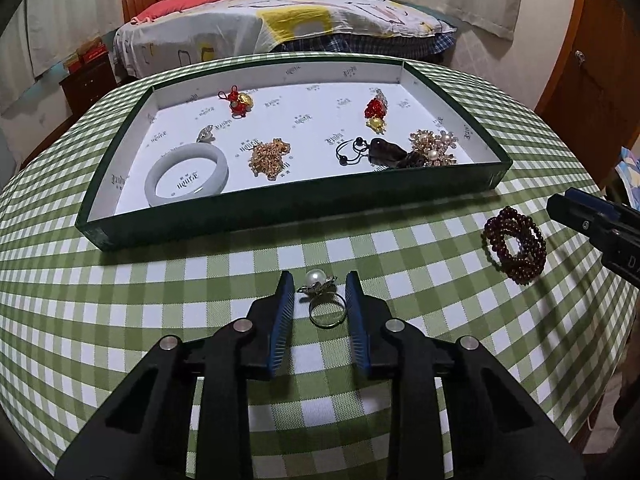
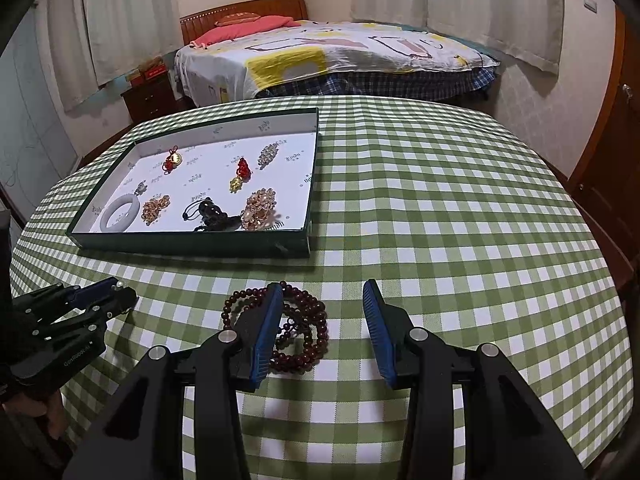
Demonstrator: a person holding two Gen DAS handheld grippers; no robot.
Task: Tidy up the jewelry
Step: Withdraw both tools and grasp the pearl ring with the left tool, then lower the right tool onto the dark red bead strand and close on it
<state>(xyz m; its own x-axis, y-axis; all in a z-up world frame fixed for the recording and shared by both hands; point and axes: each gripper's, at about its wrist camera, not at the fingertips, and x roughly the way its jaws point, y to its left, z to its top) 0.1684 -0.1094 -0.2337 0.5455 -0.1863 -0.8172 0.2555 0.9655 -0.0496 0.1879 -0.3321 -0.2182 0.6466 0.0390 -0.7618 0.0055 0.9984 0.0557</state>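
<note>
On the checked tabletop (image 1: 160, 280), my left claw (image 1: 320, 292) brackets the pearl ring (image 1: 320, 296), pads narrowly apart, not pinching it. Behind sits the green tray (image 1: 280, 208) (bangle, charms inside). Rightward, my right claw (image 2: 324, 300) stands spread over the beaded bracelet (image 2: 304, 328).

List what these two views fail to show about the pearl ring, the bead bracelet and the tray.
- Pearl ring: right wrist view, the left gripper covers all but the pearl.
- Bead bracelet: right wrist view, one finger hides part of the loop.
- Tray: both views, printed lettering on the lining too small to read.
</note>
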